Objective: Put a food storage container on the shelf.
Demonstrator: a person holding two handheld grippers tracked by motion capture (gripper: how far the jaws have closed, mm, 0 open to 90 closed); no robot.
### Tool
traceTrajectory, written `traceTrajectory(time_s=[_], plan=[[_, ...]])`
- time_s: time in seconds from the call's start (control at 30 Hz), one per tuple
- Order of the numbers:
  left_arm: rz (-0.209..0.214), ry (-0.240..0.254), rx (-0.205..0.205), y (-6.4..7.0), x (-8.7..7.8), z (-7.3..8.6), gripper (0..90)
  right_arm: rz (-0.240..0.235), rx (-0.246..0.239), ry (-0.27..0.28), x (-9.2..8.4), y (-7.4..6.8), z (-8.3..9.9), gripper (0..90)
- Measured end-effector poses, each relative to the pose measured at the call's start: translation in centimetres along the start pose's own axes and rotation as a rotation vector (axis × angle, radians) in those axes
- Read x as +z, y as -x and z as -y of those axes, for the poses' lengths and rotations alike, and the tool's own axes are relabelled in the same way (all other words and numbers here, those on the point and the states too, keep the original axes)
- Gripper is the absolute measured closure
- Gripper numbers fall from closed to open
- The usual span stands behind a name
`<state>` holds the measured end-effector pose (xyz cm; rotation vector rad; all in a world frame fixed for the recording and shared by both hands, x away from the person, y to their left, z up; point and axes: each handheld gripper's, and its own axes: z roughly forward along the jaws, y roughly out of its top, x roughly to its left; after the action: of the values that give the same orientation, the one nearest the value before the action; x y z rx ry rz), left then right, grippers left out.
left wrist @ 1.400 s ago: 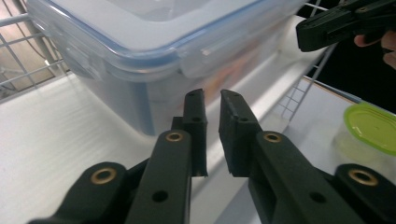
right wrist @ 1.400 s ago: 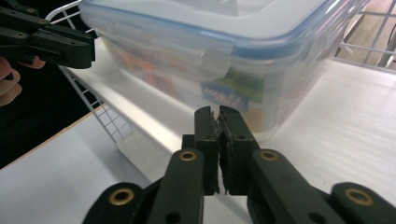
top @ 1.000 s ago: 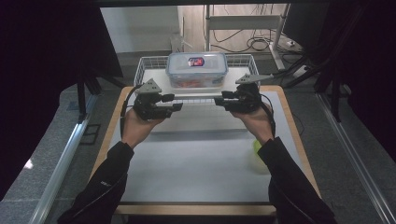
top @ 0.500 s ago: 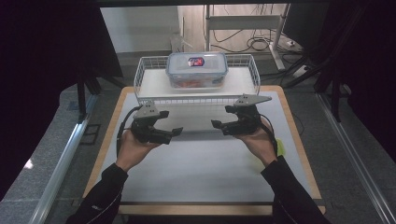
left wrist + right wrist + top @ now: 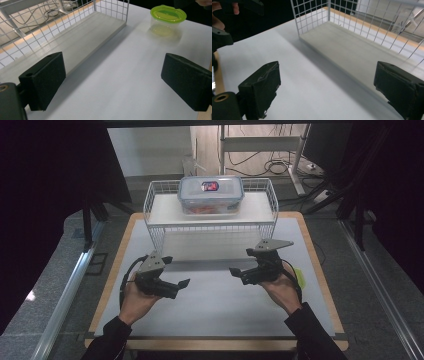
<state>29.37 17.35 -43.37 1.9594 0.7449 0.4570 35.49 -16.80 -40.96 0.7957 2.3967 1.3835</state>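
Two hand-held black two-jaw grippers hover over a white table mat. The left gripper and right gripper have just been opening; both jaws stand wide, nothing between them. Beyond the jaws, well apart, a clear lidded plastic food box sits on a white wire rack shelf.

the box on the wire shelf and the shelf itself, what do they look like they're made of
The box looks like clear, glossy plastic: its contents show through the walls, and the lid has clip-style edges. The shelf seems to be thin metal wire with a white coating, going by its fine square grid; its pale board looks like matte painted wood or laminate, though which one is hard to tell.
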Motion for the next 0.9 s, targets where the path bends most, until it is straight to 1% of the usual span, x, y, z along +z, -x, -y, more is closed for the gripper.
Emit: traceTrajectory(time_s=[0.07, 0.17, 0.23, 0.37, 0.5, 0.57, 0.63, 0.7, 0.77, 0.9], plan=[[-0.005, 0.015, -0.013, 0.2, -0.2, 1.0, 3.8, 0.003, 0.005, -0.006, -0.2, -0.2, 0.5, 6.7], [-0.022, 0.003, -0.015, 0.4, -0.2, 2.1, 2.1, 0.007, 0.004, -0.007, -0.5, -0.5, 1.4, 5.6], [-0.019, 0.004, -0.021, 0.5, -0.3, 2.7, 2.1, 0.013, -0.002, -0.013, -0.6, -0.7, 1.8, 5.5], [-0.014, -0.003, -0.023, 0.8, -0.5, 4.0, 1.4, 0.006, -0.002, -0.014, -0.8, -1.2, 2.9, 5.7], [-0.017, -0.007, -0.013, 1.2, -0.6, 5.0, 1.0, 0.001, -0.020, -0.007, -0.9, -1.6, 3.9, 6.4], [-0.019, -0.012, -0.008, 1.4, -0.6, 5.4, 0.8, -0.001, -0.013, -0.012, -0.9, -1.8, 4.5, 6.5], [-0.016, -0.025, 0.005, 1.7, -0.5, 5.8, 0.6, 0.006, -0.016, -0.021, -0.8, -2.0, 5.1, 6.5], [-0.024, -0.035, 0.017, 2.0, -0.4, 6.2, 0.4, 0.015, -0.025, -0.028, -0.9, -2.1, 5.5, 6.5], [-0.020, -0.044, 0.021, 2.3, -0.2, 6.7, 0.4, 0.023, -0.030, -0.034, -0.9, -2.3, 5.9, 6.5], [-0.012, -0.048, 0.038, 2.8, 0.1, 7.6, 0.3, 0.029, -0.037, -0.046, -1.1, -2.7, 6.8, 6.4]])
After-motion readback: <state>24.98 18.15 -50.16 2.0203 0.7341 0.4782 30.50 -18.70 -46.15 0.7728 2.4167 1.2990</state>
